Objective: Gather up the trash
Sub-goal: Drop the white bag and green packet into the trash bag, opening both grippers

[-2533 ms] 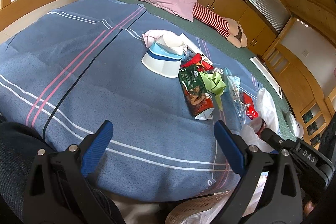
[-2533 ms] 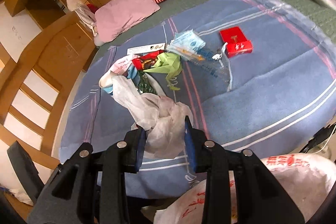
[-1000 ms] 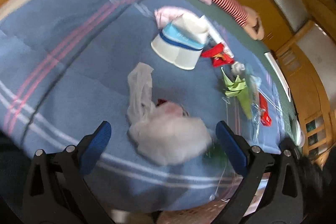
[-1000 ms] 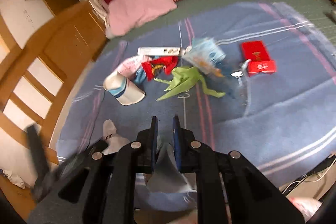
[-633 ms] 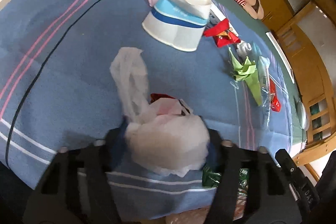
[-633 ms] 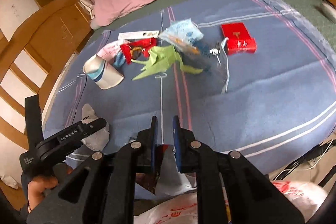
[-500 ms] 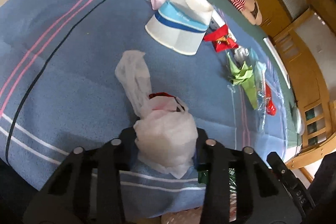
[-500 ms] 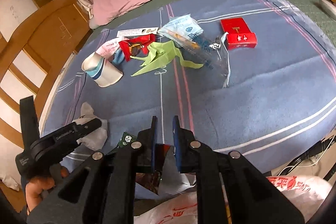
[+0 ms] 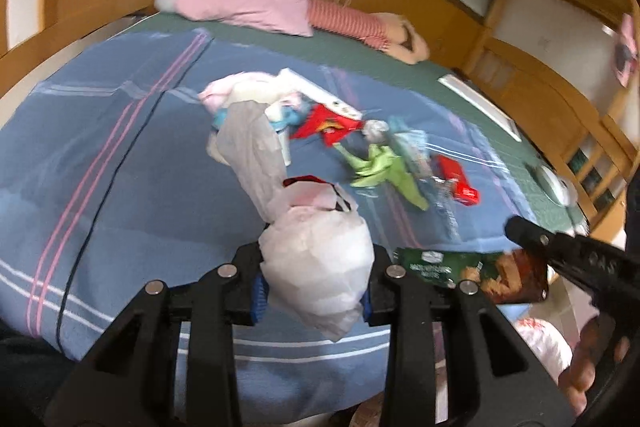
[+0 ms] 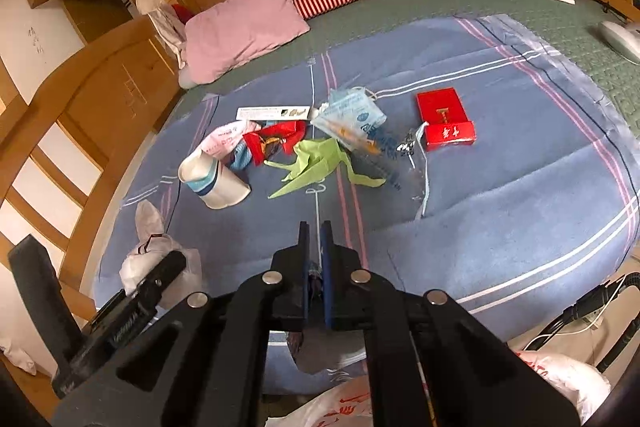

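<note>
Left gripper (image 9: pixel 314 293) clamps white plastic bag (image 9: pixel 316 267) over blue blanket (image 9: pixel 120 187); right gripper (image 10: pixel 315 269) fully closed, pinching green snack wrapper (image 9: pixel 472 273).

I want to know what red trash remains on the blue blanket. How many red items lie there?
2: a red box at the right of the pile, and a red wrapper beside the paper cup. More may hide underneath the pile.
</note>
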`<state>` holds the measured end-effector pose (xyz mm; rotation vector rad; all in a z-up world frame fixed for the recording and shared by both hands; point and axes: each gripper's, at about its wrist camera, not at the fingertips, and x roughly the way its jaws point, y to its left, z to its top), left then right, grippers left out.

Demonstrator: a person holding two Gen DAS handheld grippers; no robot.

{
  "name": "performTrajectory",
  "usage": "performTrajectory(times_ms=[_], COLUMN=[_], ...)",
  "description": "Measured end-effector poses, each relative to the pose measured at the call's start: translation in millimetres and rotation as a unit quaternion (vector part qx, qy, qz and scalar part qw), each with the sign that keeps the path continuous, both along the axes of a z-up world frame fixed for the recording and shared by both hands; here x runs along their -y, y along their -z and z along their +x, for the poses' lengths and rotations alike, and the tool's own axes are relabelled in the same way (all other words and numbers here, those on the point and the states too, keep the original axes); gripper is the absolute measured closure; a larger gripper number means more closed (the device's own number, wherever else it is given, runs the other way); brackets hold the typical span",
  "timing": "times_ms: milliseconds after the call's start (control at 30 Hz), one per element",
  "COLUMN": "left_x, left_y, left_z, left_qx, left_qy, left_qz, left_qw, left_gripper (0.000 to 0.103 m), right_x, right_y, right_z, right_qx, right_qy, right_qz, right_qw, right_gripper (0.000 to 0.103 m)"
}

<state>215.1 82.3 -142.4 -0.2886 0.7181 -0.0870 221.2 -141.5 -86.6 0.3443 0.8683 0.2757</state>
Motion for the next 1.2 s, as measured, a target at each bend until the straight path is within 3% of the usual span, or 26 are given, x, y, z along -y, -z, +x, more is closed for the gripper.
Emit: performTrajectory(times_ms=[133,233,333,433,567,667,767,800,867,1033,1200], left_x=[11.0,26.5,45.3,64.6,96.1,111.3,129.8,133.5,140.2,134.7,112.4], left_y=[-8.6,-15.7,-18.6,-18.6,-19.8,-15.8,-8.4,-7.1,-3.4,2.1,4.9], left_z=[-11.3,-23.7,-33.0,-42.1,-62.3,-69.2,-76.0,-78.1,-80.2,-65.7,-55.0], left_qx=[0.028,0.049,0.056,0.047,0.043,0.025,-0.007,-0.012,-0.019,-0.034,-0.035], left_qy=[0.067,0.145,0.221,0.311,0.411,0.46,0.504,0.507,0.508,0.468,0.432], left_qz=[-0.035,-0.065,-0.088,-0.127,-0.113,-0.107,-0.095,-0.086,-0.065,-0.064,-0.083], left_qw=[0.9968,0.986,0.9696,0.9408,0.9035,0.8813,0.8583,0.8574,0.8589,0.8807,0.8971], left_gripper=[0.069,0.069,0.069,0.069,0.068,0.065,0.043,0.029,0.019,0.012,0.012], right_x=[8.3,20.6,39.2,66.8,100.2,117.5,126.7,128.0,127.0,122.5,124.6], right_y=[-21.0,-46.9,-68.2,-86.1,-100.2,-107.2,-114.0,-116.1,-118.7,-112.0,-106.8], right_z=[-11.8,-28.3,-46.2,-69.9,-100.5,-116.3,-125.8,-127.9,-129.9,-129.3,-128.2], right_qx=[0.02,0.047,0.071,0.089,0.104,0.111,0.119,0.122,0.125,0.12,0.115], right_qy=[-0.004,-0.012,-0.011,-0.006,0.008,0.018,0.017,0.015,0.01,0.001,0.013], right_qz=[0.009,0.012,0.011,0.012,-0.006,-0.016,-0.021,-0.021,-0.018,0.015,0.032], right_qw=[1.0,0.999,0.997,0.996,0.995,0.994,0.992,0.992,0.992,0.993,0.993], right_gripper=[0.097,0.097,0.097,0.097,0.097,0.097,0.097,0.097,0.097,0.094,0.067])
